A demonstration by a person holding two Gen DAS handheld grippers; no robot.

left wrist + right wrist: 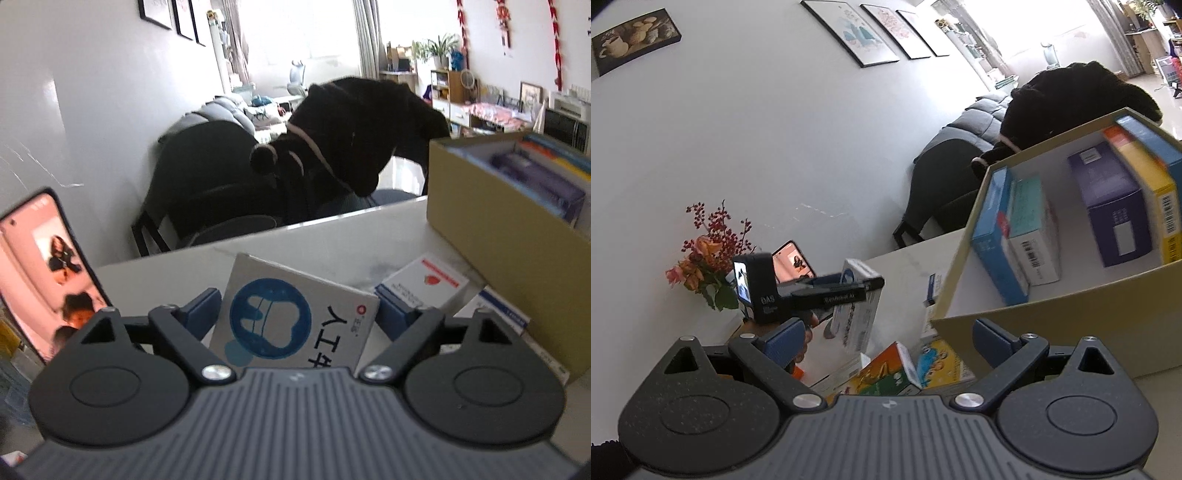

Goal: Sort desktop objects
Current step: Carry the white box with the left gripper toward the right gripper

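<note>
My left gripper (295,314) is shut on a white box with a blue round logo (291,321), held above the white table (295,240). The right wrist view shows that same left gripper (849,286) holding the white box (858,317) in the air, left of the cardboard box (1071,314). The cardboard box holds several upright packages: blue (993,236), teal and white (1034,232), purple (1108,199), yellow (1156,192). My right gripper (890,339) stands open with nothing between its fingers, above an orange package (882,373) and a yellow package (942,363) on the table.
A phone with a lit pink screen (44,269) leans at the left. A white box with a red mark (424,284) and a blue-striped box (498,314) lie beside the cardboard box (509,236). A flower bunch (705,258) stands by the wall. A dark chair with a black coat (332,147) is behind the table.
</note>
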